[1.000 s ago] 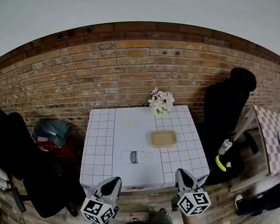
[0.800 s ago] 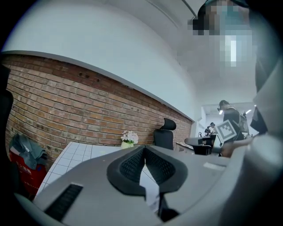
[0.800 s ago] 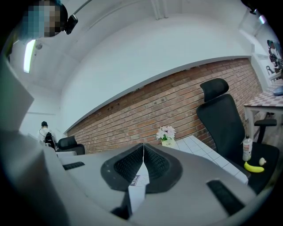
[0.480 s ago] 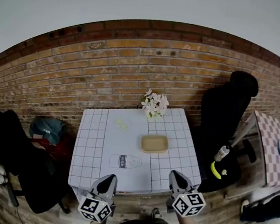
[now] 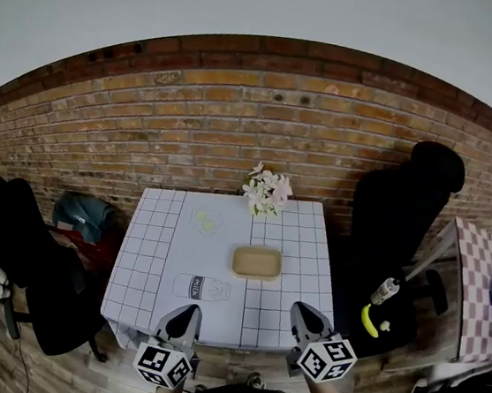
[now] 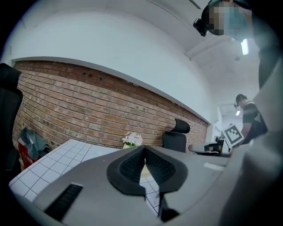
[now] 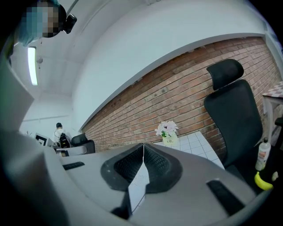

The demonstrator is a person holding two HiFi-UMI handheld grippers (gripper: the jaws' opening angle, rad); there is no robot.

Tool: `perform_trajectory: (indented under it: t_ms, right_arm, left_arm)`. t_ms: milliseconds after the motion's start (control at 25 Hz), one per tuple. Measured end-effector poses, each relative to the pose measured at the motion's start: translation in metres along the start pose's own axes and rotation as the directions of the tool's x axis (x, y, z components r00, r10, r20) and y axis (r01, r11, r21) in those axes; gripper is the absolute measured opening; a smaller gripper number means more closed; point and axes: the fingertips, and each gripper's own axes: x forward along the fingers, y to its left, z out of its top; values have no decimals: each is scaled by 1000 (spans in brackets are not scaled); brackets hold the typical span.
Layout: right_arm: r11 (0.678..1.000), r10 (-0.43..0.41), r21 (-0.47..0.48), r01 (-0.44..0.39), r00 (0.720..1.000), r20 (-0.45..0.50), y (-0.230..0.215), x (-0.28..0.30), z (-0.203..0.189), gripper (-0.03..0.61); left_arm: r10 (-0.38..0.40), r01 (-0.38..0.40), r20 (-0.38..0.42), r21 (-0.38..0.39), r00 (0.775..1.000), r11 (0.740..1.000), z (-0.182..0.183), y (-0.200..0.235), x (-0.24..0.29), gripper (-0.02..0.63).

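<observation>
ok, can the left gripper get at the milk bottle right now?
Probably yes: the milk bottle lies on the table just ahead of the left gripper, nothing between them. Jaws are shut, so they'd need opening.

Tabletop (image 5: 146, 250): white with a grid of dark lines, standing against the wall.
Flowers (image 5: 265, 189): pale blooms in a small pot at the middle of the tabletop's far edge.
Pale slices (image 5: 207, 222): two small yellowish rounds, touching, near the far left corner.
Brick wall (image 5: 150, 108): red-brown, behind the far edge.
Black office chair (image 5: 394, 218): off the tabletop's right edge.
Banana (image 5: 366, 322): on that chair's seat, beside a bottle (image 5: 383, 291).
Checked table (image 5: 484, 283): well apart to the right.
Red bin (image 5: 83, 216): off the left edge, blue-grey cloth on top.
</observation>
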Motion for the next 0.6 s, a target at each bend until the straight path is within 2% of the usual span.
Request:
perform_trajectory:
  t_ms: [280, 600]
  right_arm:
    - [999, 46, 7, -46, 999, -18, -33, 0, 10, 5]
    - [998, 57, 38, -57, 998, -17, -51, 7, 12, 5]
  left_arm:
    - [63, -63, -5, -11, 998, 998, -7, -19, 16, 11]
    - [77, -77, -21, -2, 997, 997, -9, -25, 34, 11]
